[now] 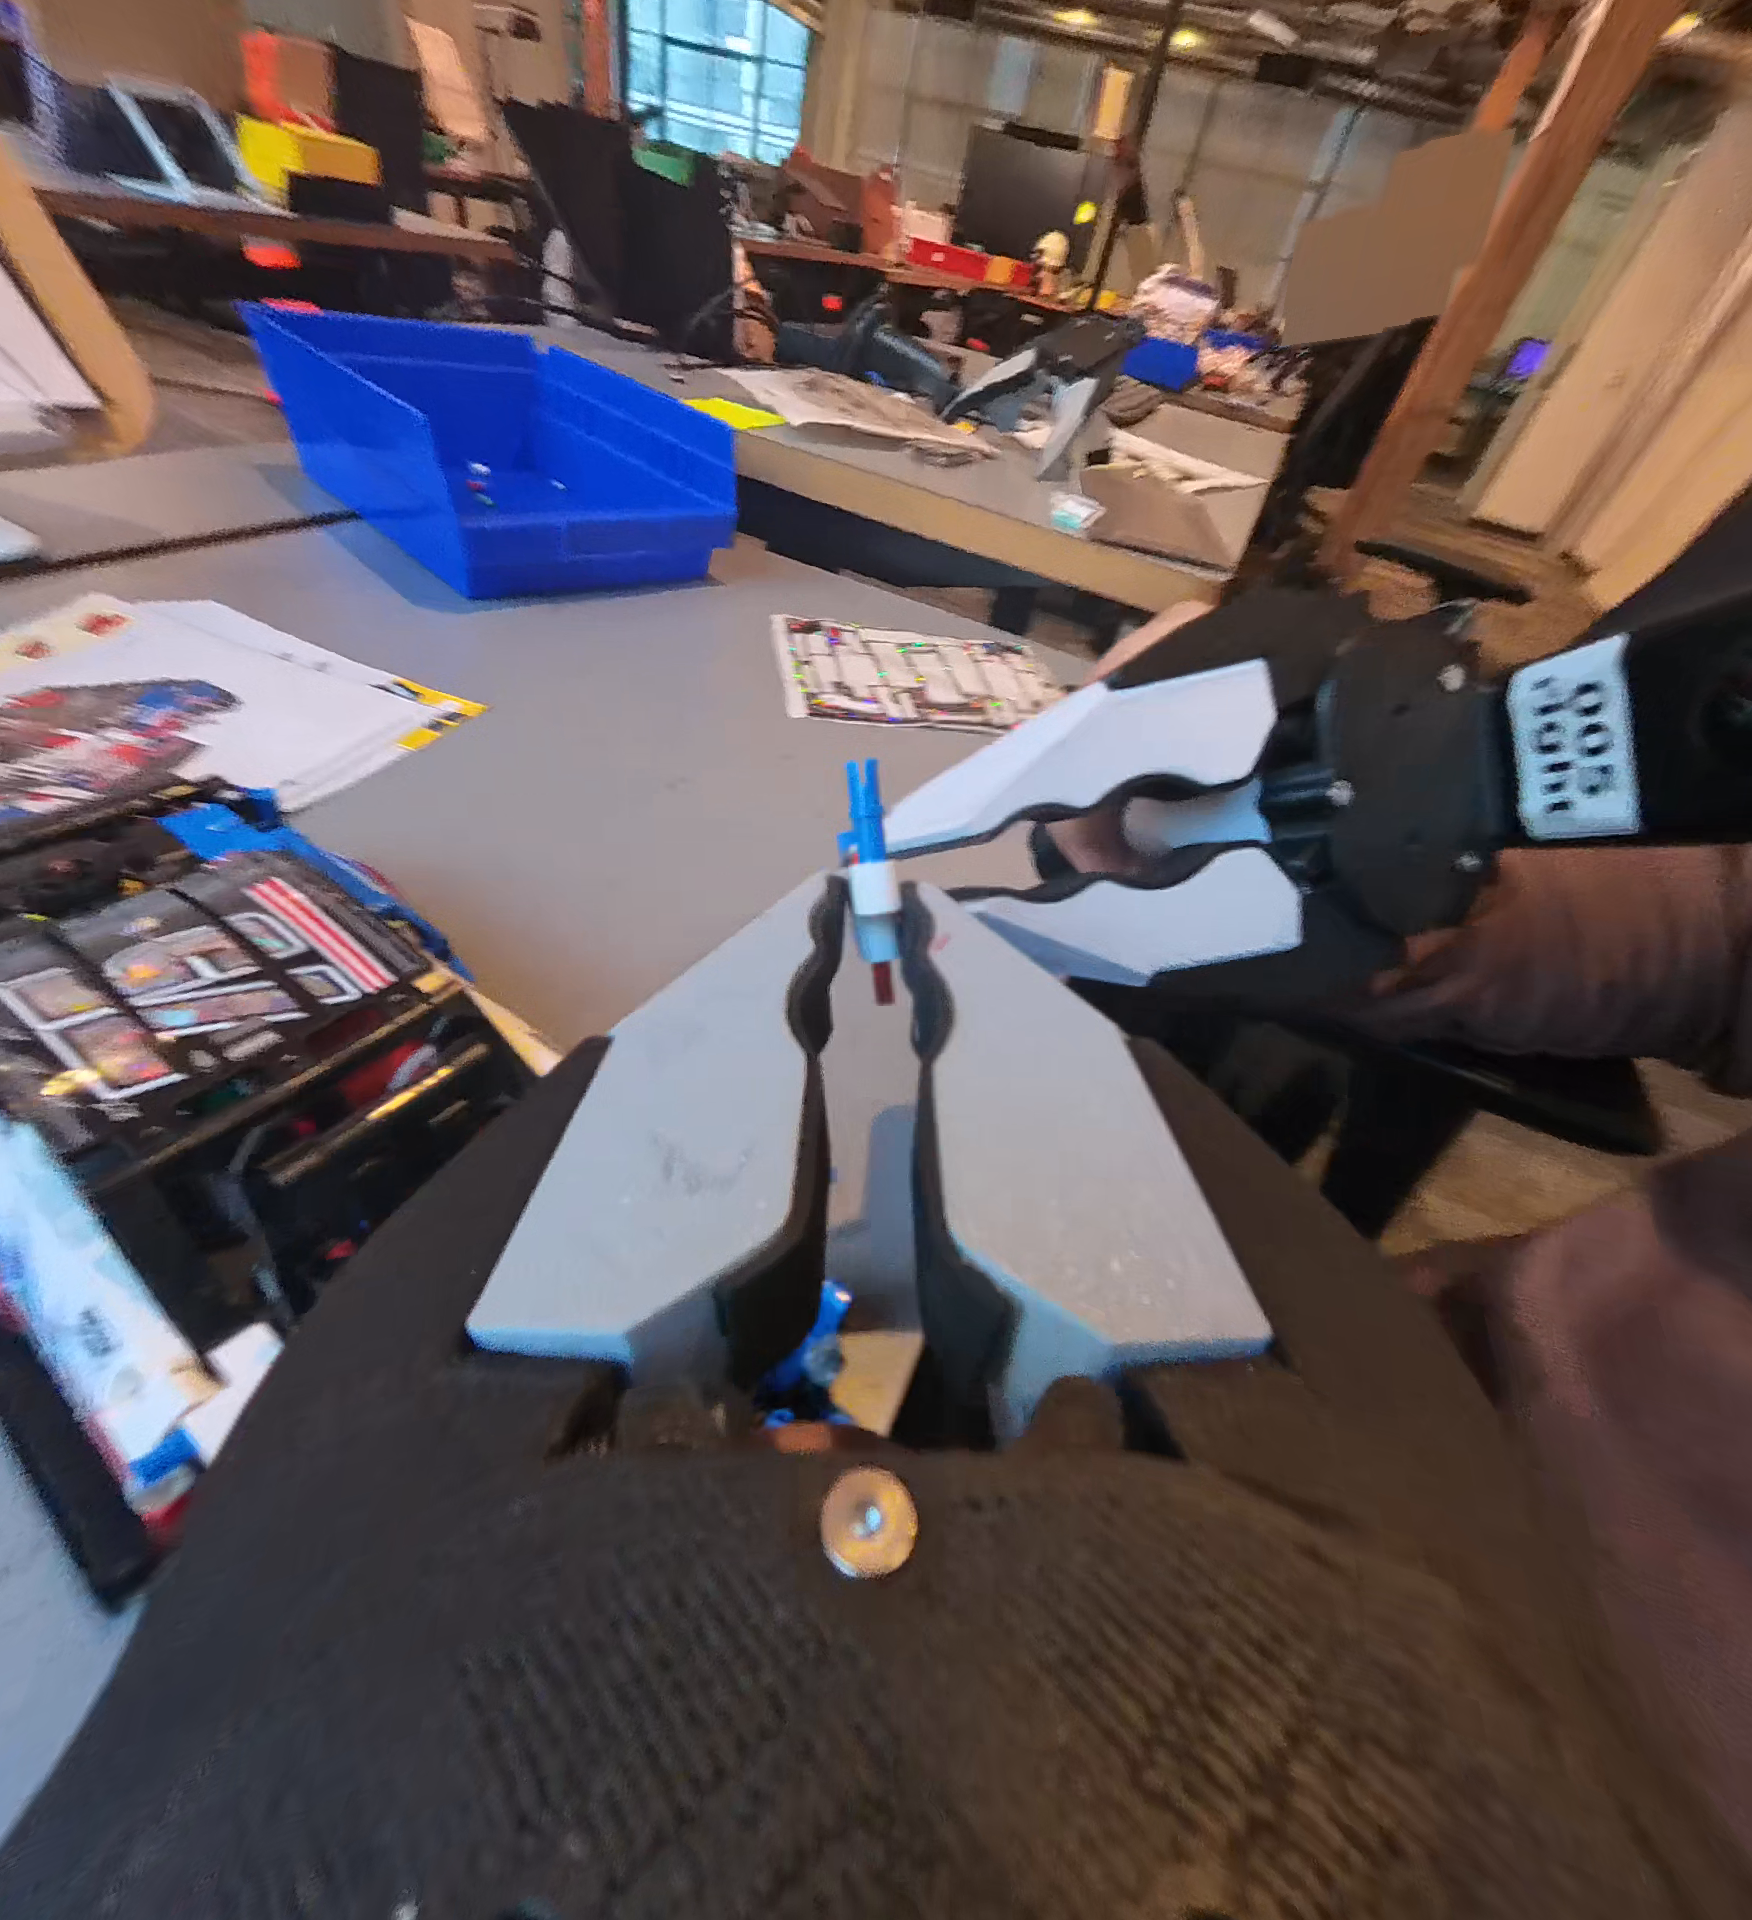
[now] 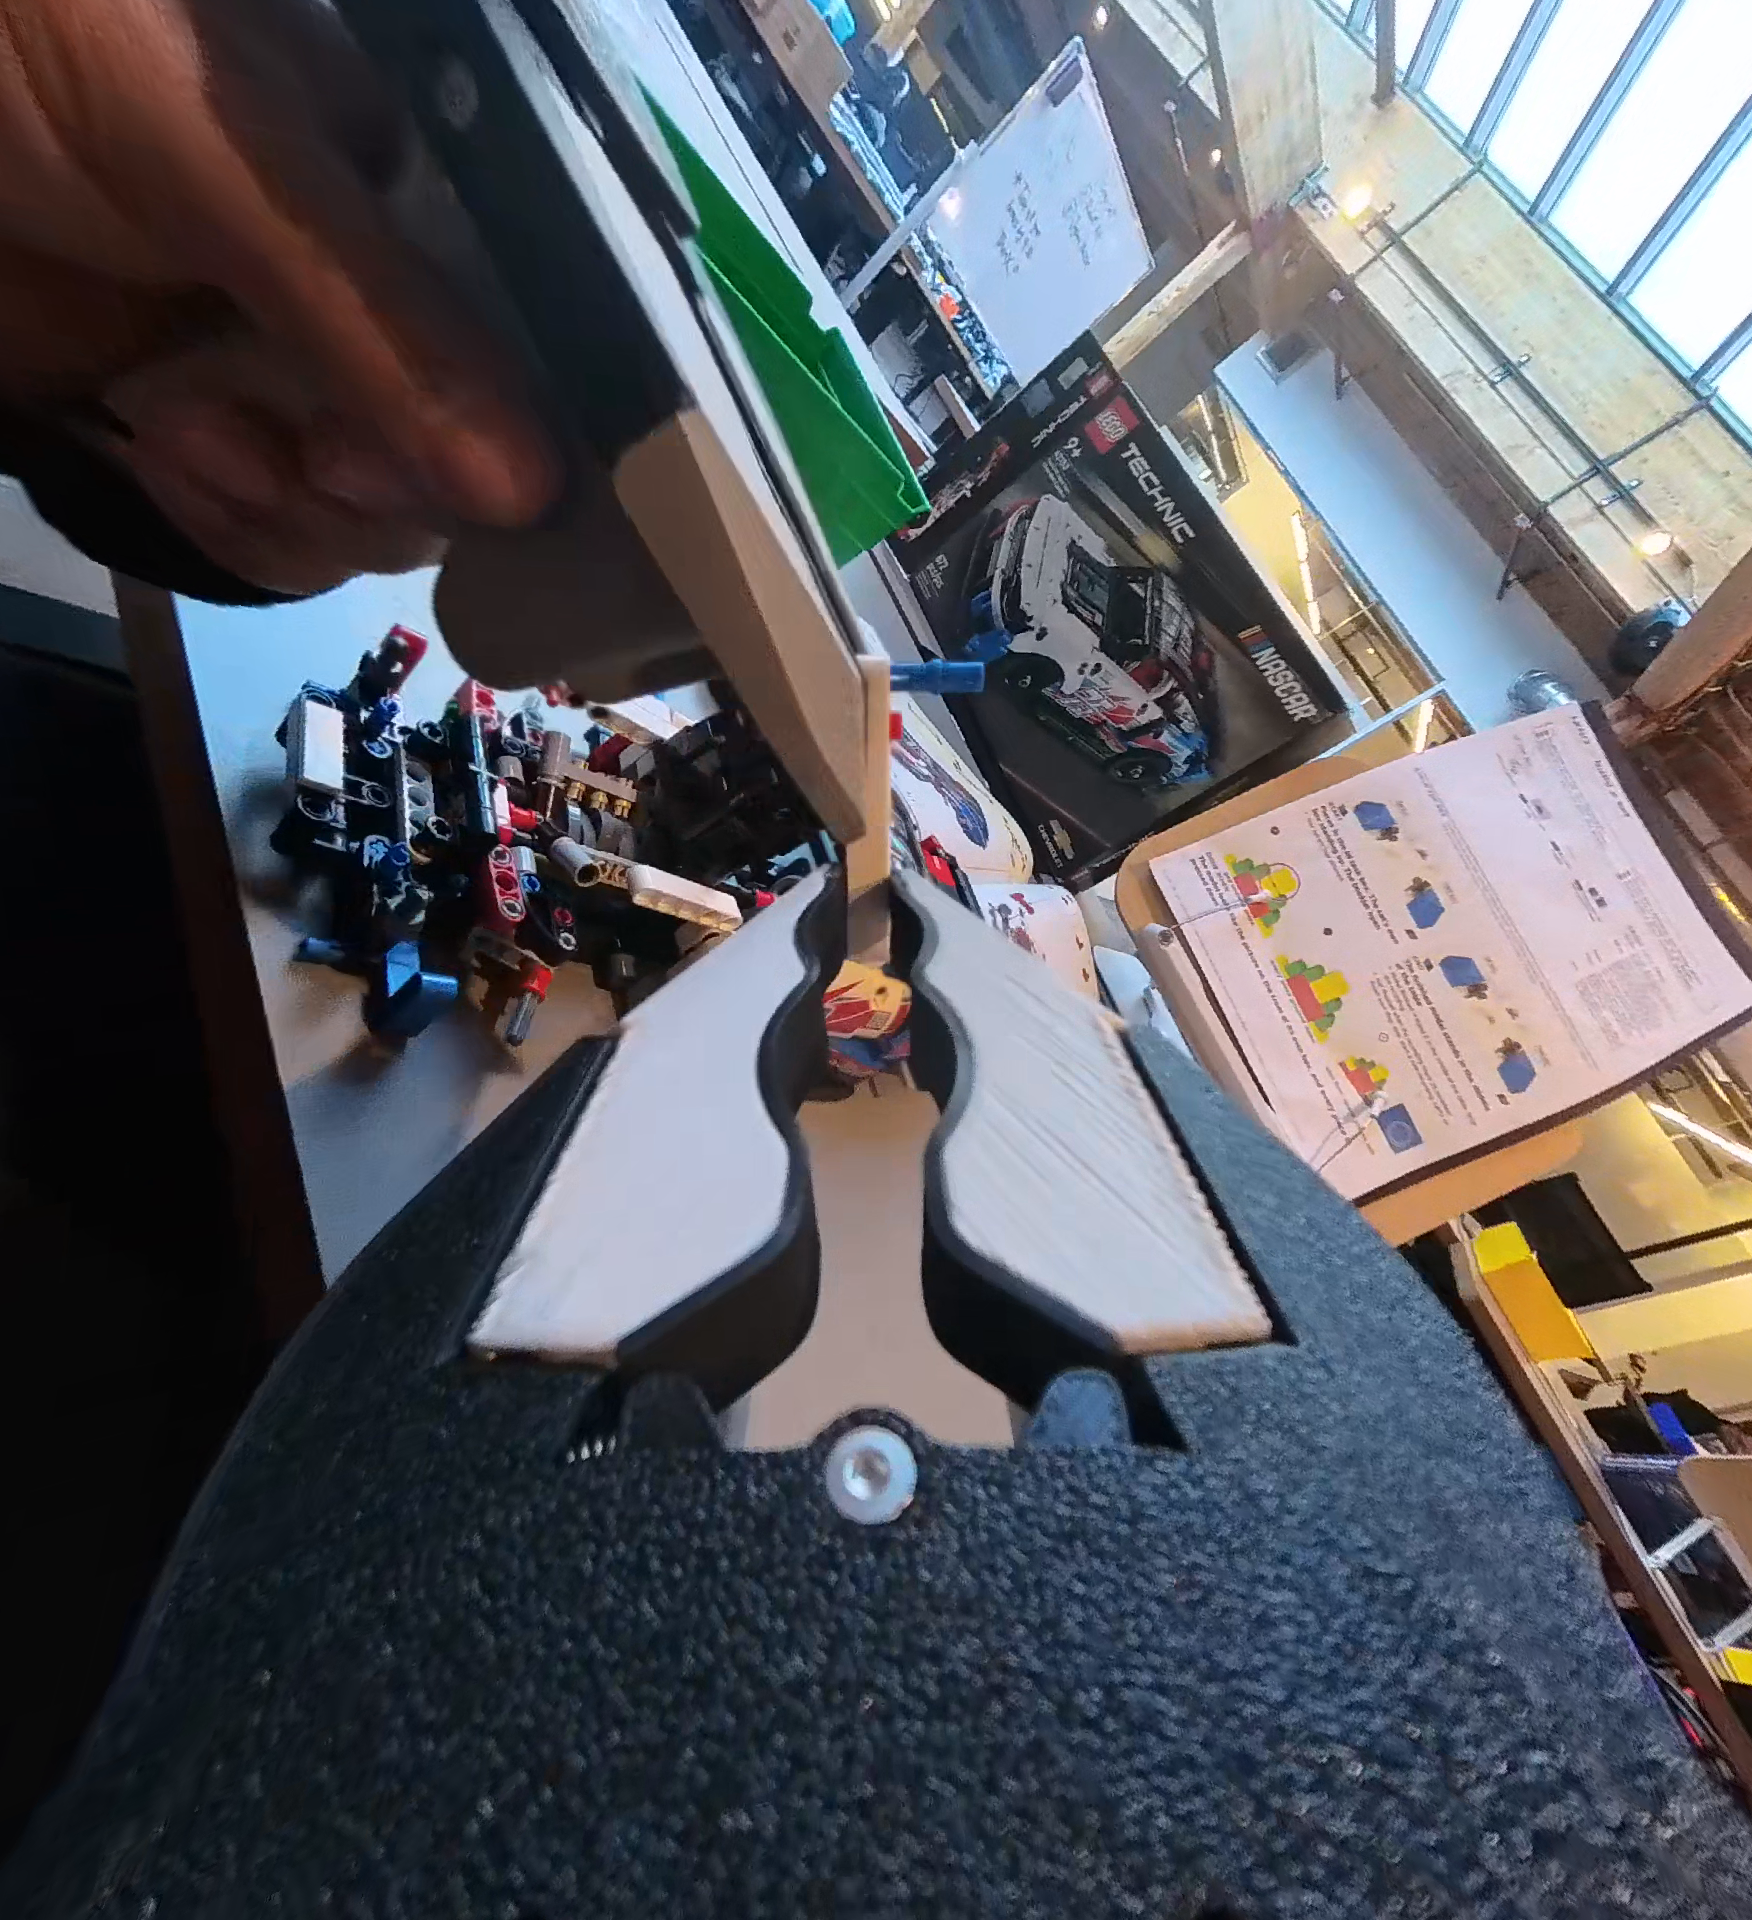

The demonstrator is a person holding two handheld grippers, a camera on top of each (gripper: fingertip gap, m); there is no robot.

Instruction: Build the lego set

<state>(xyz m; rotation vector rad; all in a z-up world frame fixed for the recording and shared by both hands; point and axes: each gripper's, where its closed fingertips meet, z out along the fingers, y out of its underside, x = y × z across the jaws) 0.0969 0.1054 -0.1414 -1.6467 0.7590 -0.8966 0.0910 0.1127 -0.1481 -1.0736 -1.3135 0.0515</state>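
Above the grey table (image 1: 643, 727), our left gripper (image 1: 870, 914) clamps a white connector (image 1: 872, 904) upright, while our right gripper (image 1: 887, 842), from the right, pinches the blue pin (image 1: 864, 805) on top.

A blue plastic bin (image 1: 498, 457) sits on a grey table (image 1: 623, 748). A green bin (image 2: 799, 405), a whiteboard (image 2: 1038, 218) and a printed sheet on a board (image 2: 1454, 935) stand elsewhere.
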